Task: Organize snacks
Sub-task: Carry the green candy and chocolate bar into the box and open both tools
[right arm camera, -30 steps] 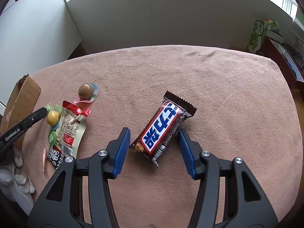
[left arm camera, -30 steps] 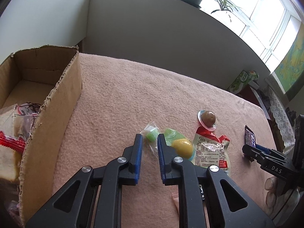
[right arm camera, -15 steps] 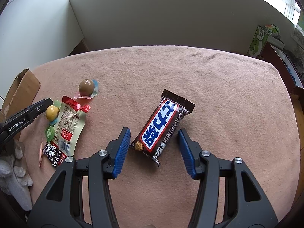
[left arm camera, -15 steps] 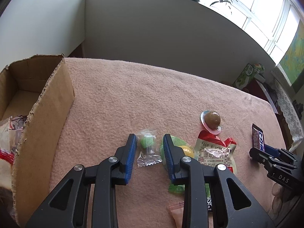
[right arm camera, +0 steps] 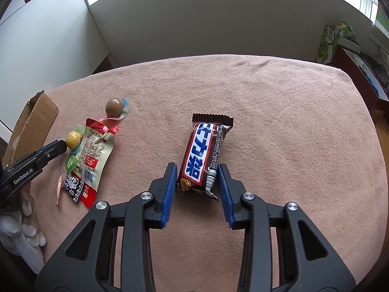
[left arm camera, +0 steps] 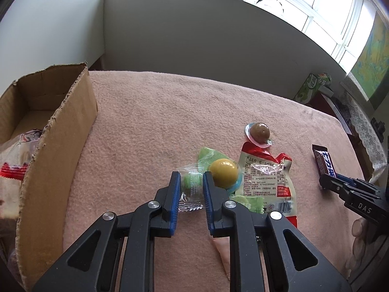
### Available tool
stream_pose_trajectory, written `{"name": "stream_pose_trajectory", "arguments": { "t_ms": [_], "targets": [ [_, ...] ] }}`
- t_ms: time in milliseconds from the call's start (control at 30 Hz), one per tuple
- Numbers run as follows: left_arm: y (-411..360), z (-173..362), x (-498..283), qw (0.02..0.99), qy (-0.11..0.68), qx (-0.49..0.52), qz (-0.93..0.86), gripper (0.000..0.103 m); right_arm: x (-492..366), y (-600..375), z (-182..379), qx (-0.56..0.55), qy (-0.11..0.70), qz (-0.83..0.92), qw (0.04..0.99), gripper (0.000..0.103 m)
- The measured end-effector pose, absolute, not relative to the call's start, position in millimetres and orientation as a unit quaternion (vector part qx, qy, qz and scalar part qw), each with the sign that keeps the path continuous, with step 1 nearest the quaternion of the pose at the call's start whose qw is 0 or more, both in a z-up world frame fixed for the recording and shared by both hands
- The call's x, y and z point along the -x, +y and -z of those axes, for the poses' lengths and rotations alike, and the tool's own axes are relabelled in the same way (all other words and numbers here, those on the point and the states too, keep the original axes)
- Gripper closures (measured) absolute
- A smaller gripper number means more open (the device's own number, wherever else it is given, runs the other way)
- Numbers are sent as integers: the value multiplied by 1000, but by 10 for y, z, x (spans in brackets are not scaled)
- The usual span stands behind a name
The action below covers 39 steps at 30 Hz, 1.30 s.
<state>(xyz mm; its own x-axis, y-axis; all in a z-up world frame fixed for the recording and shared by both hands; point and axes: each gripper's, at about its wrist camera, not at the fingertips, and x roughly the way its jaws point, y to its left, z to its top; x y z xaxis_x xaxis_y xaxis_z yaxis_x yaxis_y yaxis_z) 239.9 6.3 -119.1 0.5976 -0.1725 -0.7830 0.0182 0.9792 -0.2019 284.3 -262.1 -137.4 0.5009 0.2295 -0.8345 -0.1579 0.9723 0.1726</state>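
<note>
A few packets are already lying in the cardboard box (left arm camera: 56, 112) at nine o'clock on the counter (left arm camera: 155, 121). The left hand-held gripper (left arm camera: 190, 182) is closing narrowly around the green wrapped candy (left arm camera: 190, 182), and the right hand-held gripper (right arm camera: 197, 177) is closing on the chocolate bar (right arm camera: 203, 153); the red-topped pouch (left arm camera: 265, 180) and two ball candies are waiting at two o'clock.
</note>
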Motion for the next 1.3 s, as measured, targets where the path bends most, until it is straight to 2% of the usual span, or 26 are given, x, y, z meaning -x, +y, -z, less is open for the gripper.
{"name": "stream_pose_trajectory", "arguments": {
  "t_ms": [700, 1000, 1300],
  "targets": [
    [5, 937, -1788, 901, 412, 100, 89, 86, -2185, -2769, 1096, -125, 453, -151, 870, 71],
    [299, 701, -1556, 914, 383, 109, 79, 86, -2094, -2289, 667, -102, 421, -201, 879, 71],
    [933, 475, -1482, 924, 361, 120, 35, 86, -2119, -1511, 373, -65, 401, -260, 876, 71]
  ]
}}
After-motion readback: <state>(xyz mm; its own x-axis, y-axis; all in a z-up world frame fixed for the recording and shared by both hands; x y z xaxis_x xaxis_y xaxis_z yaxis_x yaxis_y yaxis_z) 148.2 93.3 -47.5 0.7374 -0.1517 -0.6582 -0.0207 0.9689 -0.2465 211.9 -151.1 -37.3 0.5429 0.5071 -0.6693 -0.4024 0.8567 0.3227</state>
